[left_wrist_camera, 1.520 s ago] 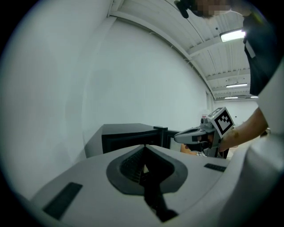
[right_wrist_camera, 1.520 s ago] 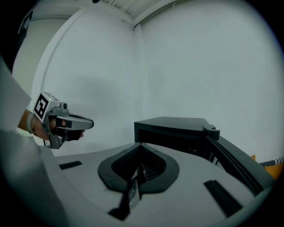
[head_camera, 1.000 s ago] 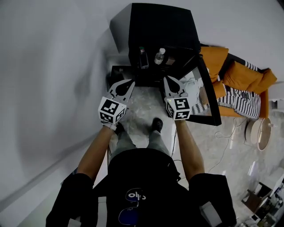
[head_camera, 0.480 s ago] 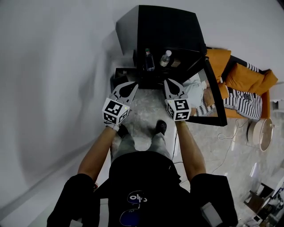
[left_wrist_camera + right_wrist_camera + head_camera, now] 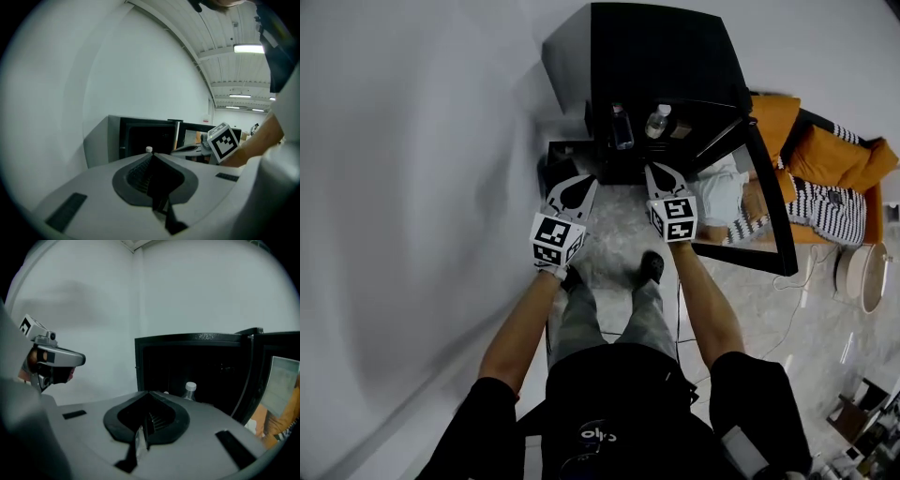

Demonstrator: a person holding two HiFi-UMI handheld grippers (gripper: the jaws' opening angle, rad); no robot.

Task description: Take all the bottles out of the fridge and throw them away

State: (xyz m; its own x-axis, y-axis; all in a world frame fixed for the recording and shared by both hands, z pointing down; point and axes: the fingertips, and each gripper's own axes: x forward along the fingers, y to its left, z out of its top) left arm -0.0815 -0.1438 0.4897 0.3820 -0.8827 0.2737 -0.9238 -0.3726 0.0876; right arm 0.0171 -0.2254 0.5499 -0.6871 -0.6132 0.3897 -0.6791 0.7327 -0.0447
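Note:
A black fridge [image 5: 661, 56] stands open ahead of me, its door [image 5: 766, 202] swung out to the right. Two bottles stand inside: a dark-labelled bottle [image 5: 622, 127] on the left and a clear bottle with a white cap [image 5: 656, 122] [image 5: 189, 391] on the right. One white cap [image 5: 148, 149] peeks over my left gripper's tips. My left gripper [image 5: 587, 180] [image 5: 151, 155] is shut and empty, short of the fridge's front. The right gripper [image 5: 654, 170] [image 5: 148, 393] is also shut and empty, level with it and just before the opening.
A white wall runs along the left. A low dark box [image 5: 555, 161] sits by the fridge's left foot. An orange sofa with striped cushions [image 5: 825, 178] and a round white object [image 5: 862, 277] are at the right. A cable [image 5: 811, 272] lies on the marble floor.
Both grippers have sunk lower in front of the fridge and drifted slightly right in the head view. Both jaws stay shut and empty.

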